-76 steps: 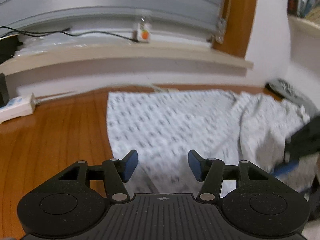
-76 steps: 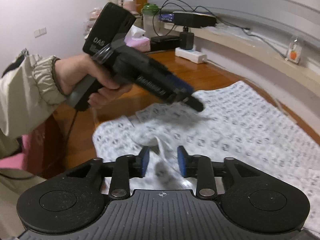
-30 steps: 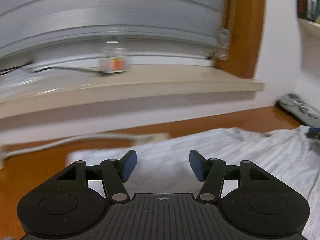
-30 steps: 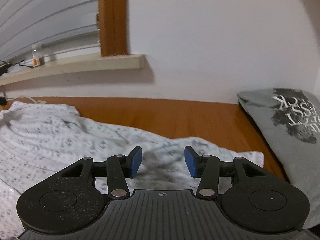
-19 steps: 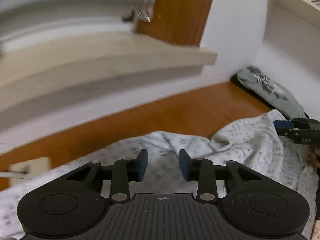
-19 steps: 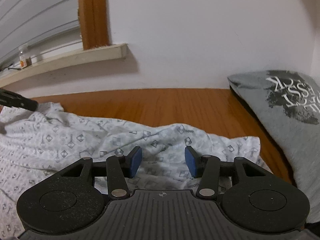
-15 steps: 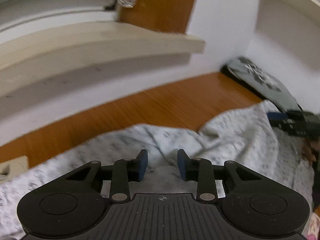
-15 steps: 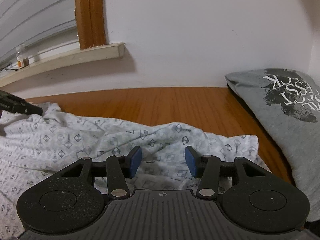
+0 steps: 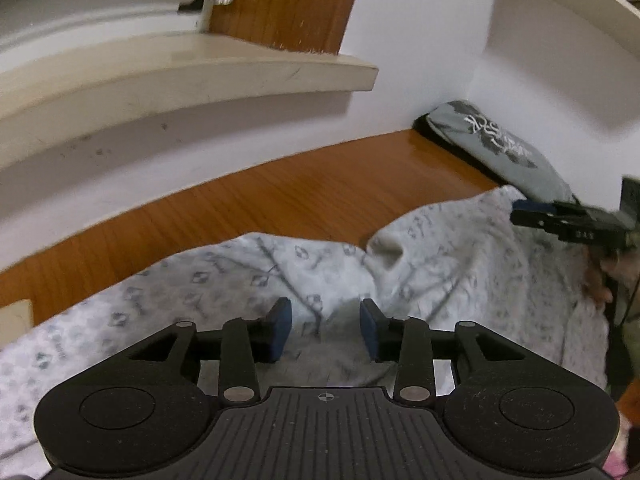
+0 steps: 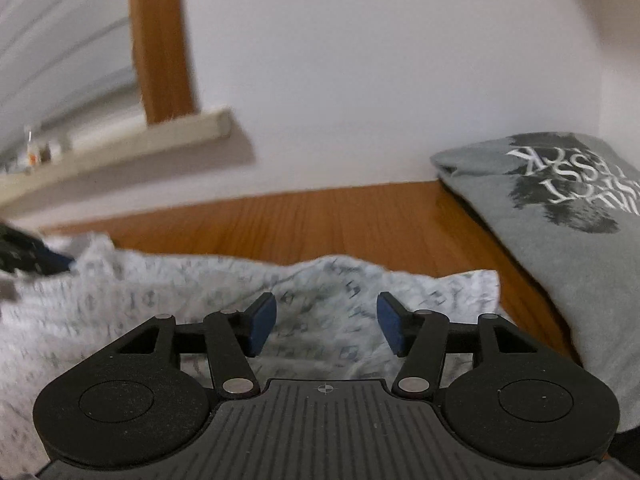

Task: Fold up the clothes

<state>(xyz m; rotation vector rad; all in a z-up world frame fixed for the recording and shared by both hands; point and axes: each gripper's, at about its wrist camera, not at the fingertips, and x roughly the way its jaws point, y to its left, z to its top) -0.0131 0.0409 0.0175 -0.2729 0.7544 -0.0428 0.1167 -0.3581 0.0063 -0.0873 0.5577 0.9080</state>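
The patterned white garment (image 9: 440,280) lies rumpled on the wooden bench (image 9: 280,196): thin, limp, light. Both the left gripper (image 9: 326,334) and right gripper (image 10: 326,326) hover jaws apart; best pinched at the 12 o'clock hem.

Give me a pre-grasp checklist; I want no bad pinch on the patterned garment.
1. Left claw open: ok.
2. Right claw open: ok.
3. Patterned garment lies between both claws' pads: ok.
4. Garment flat: not ok, rumpled ridge.
5. Grey printed shirt clear of the garment: cannot tell, they look close.
6. Garment edge on the wooden surface, not overhanging: cannot tell.
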